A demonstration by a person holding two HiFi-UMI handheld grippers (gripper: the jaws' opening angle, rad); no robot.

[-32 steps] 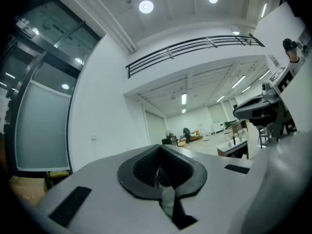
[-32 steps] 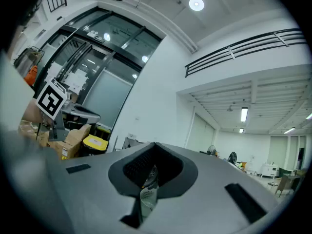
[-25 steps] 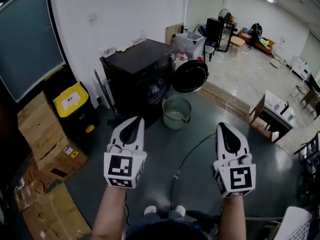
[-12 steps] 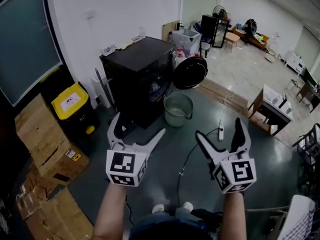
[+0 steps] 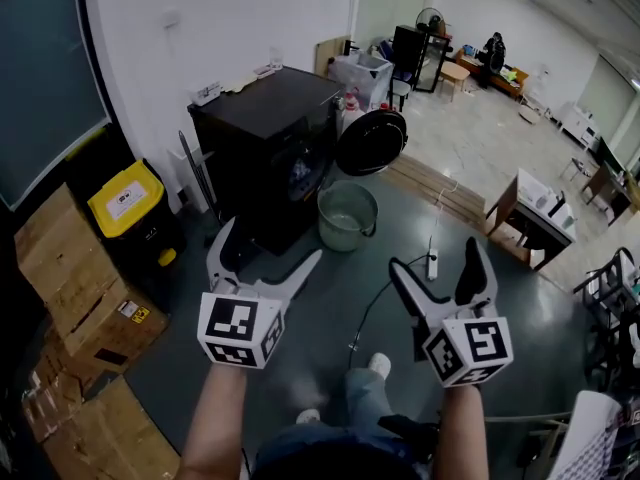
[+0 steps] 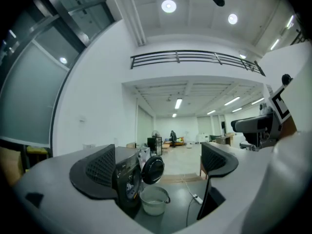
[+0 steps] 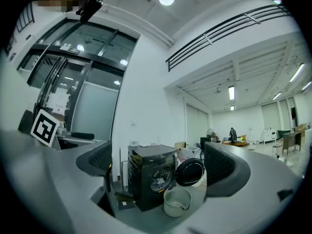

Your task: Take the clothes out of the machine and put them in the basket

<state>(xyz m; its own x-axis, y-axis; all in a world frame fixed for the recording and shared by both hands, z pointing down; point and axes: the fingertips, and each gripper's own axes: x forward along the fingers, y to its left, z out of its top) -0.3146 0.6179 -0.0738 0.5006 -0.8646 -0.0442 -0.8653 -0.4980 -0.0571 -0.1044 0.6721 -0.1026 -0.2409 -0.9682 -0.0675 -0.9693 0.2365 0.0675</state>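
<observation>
Both claws are empty: the left gripper [image 5: 272,243] and the right gripper [image 5: 434,258] have just swung from shut to fully spread, with nothing between either pair of jaws. I read that as getting ready to grab, though no garment is within reach yet.

On the floor ahead, a cable and power strip [image 5: 432,265] lie near the right gripper, a likely snag for feet. Cardboard boxes [image 5: 70,268] line the left edge, and the middle floor is free.

Further on, the basket [image 5: 347,216] stands just beside the washing machine [image 5: 265,138], below its open door [image 5: 370,141]. The clothes [image 5: 300,173] sit in the drum, so 0 items are moved.
</observation>
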